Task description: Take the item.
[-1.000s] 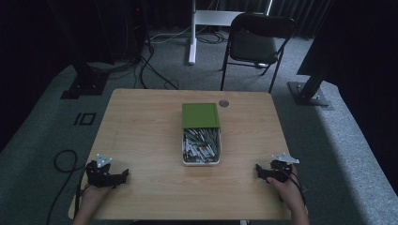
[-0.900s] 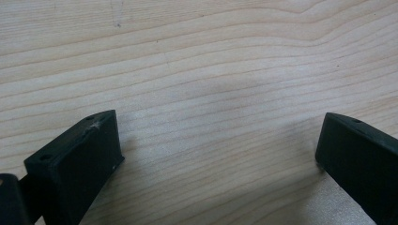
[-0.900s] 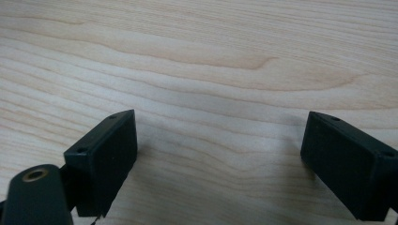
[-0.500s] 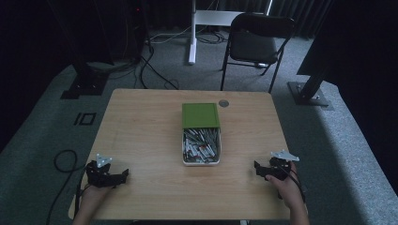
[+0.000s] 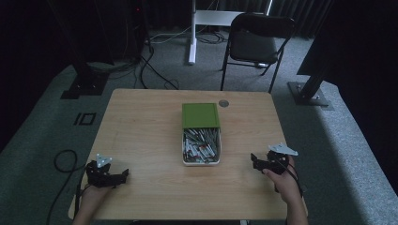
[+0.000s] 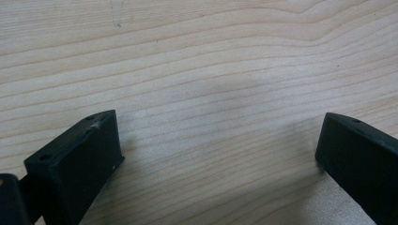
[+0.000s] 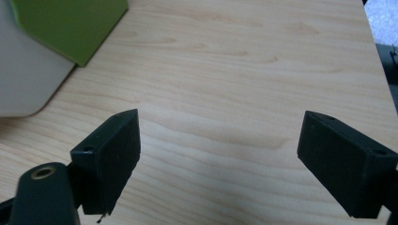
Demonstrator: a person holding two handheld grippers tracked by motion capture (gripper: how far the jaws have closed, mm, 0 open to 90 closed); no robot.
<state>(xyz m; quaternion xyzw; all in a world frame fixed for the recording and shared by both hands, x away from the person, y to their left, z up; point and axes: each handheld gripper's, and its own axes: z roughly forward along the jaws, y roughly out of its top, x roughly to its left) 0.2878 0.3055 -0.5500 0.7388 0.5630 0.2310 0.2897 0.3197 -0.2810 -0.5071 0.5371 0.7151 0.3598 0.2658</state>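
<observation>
My left tongs (image 5: pixel 123 175) and right tongs (image 5: pixel 254 161) rest near the table's (image 5: pixel 141 122) front edge, both spread wide, holding nothing. The tray (image 5: pixel 201 149) of small parts (green lid (image 5: pixel 200 115) at its far end) lies centre, long axis running near-to-far, closer to my right tongs.

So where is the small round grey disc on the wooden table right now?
In the high view the small round grey disc lies near the table's far edge, just right of the green lid of the white tray.
</observation>
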